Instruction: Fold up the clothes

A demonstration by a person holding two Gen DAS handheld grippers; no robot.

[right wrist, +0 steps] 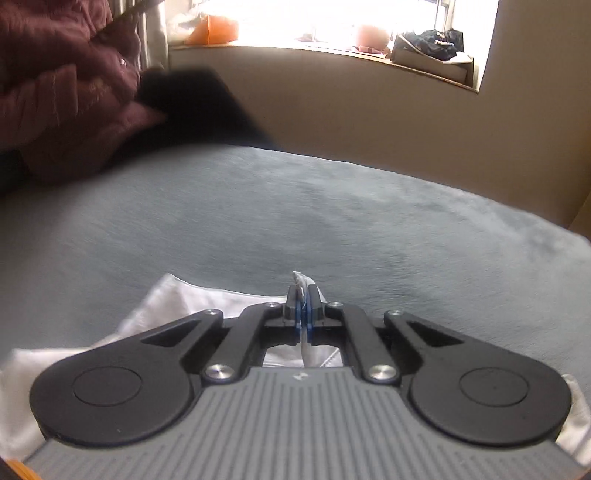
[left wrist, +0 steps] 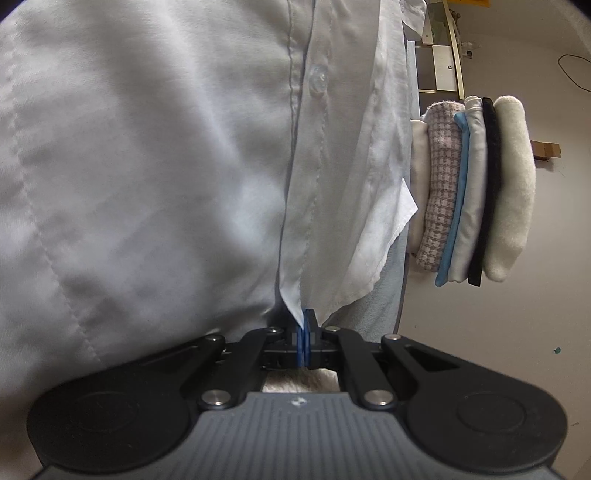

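both tools (left wrist: 306,325) (right wrist: 303,304) clamp pale shirt (left wrist: 166,147) over grey-blue bedcover (right wrist: 332,214), window (right wrist: 332,18) behind.

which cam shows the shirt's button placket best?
Left wrist. The shirt fills the frame, with the placket and a button clear above the left claw. Right wrist shows only white cloth pinched in the right claw; no placket.

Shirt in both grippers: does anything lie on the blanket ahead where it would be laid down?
Nothing visible. Both grippers, left and right, pinch the shirt; the grey blanket ahead looks bare, with dark clothes only at its far-left edge.
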